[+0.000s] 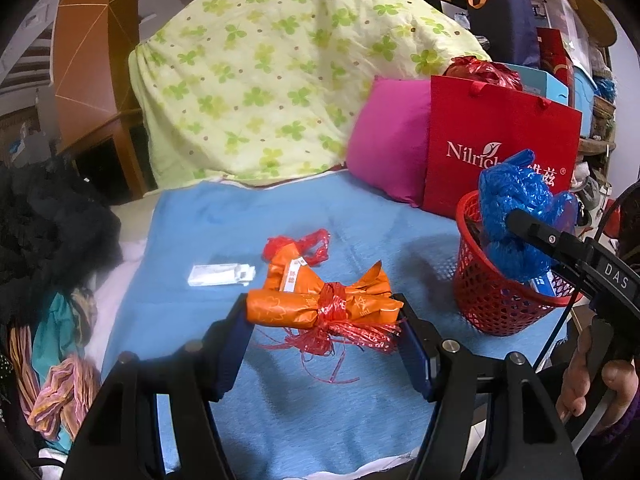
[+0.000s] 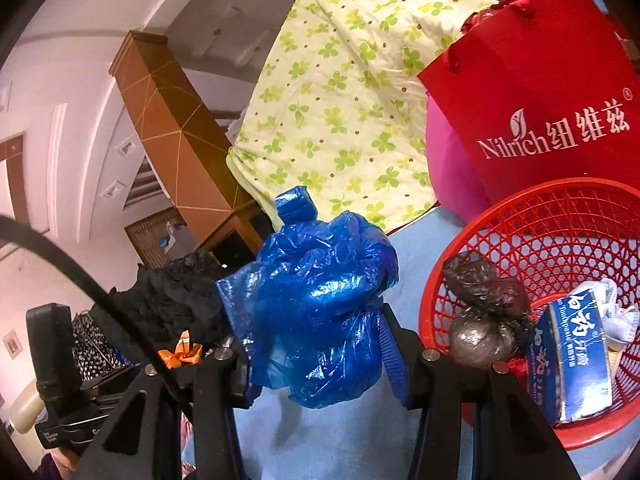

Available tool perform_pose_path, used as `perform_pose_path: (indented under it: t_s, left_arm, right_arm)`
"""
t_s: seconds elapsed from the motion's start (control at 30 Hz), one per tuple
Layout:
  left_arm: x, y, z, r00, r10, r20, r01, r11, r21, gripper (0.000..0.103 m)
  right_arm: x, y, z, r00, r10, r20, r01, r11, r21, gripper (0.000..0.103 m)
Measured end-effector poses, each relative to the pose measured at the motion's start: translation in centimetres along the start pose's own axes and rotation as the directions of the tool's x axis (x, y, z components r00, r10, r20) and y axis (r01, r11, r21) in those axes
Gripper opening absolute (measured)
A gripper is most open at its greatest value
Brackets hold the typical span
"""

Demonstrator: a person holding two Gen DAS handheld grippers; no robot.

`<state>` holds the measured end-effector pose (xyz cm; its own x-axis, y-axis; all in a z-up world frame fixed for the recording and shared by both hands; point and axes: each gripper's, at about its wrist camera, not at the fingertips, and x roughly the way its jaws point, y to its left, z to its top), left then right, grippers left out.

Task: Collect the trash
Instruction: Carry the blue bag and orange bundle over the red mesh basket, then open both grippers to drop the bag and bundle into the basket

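Left wrist view: left gripper (image 1: pixel 324 312) clamped on orange wrapper bundle (image 1: pixel 316 304) (red ribbon round it), lifted above blue blanket (image 1: pixel 224 224) — red basket (image 1: pixel 504 304) off to its right.

Right wrist view: right gripper (image 2: pixel 316 340) pinching crumpled blue plastic bag (image 2: pixel 316 300) — just beside the basket (image 2: pixel 532 216), not in it.

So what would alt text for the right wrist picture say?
The right gripper clamps a crumpled blue plastic bag beside a red mesh plastic basket, which holds a knotted dark bag and a blue carton.

Blue blanket (image 1: pixel 280 420) under red basket (image 1: pixel 500 308)
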<state>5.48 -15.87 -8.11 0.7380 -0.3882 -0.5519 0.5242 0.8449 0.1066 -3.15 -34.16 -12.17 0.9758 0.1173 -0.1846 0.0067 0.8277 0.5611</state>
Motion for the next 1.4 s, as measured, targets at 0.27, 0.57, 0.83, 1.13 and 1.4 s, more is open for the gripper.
perform_pose_path:
  t_s: [0.27, 0.57, 0.83, 1.13, 1.4]
  left_arm:
    - [-0.1, -1.5, 0.6, 1.000, -0.014, 0.002, 0.013, 1.000, 0.026, 0.069]
    - [-0.1, -3.2, 1.3, 0.999, -0.039, 0.007, 0.039, 0.998, 0.049, 0.069]
    - [-0.1, -4.7, 1.8, 0.998, -0.054, 0.016, 0.052, 0.996, 0.074, 0.069]
    - [-0.1, -6.4, 2.4, 0.996, -0.081, 0.027, 0.078, 0.992, 0.097, 0.069]
    - [-0.1, -8.1, 3.1, 0.993, -0.110, 0.046, 0.104, 0.987, 0.119, 0.069]
  right_arm:
    - [-1.3, -1.3, 0.6, 0.999, 0.002, 0.040, -0.004, 0.999, 0.045, 0.052]
    - [-2.3, -2.7, 1.2, 0.997, -0.005, 0.074, -0.002, 0.996, 0.091, 0.052]
    - [-3.1, -4.0, 1.7, 0.995, -0.006, 0.101, -0.007, 0.991, 0.135, 0.052]
    - [-4.2, -5.8, 2.1, 0.991, -0.007, 0.132, -0.019, 0.980, 0.200, 0.052]
    - [-5.2, -6.7, 2.3, 0.988, -0.026, 0.155, -0.008, 0.976, 0.219, 0.052]
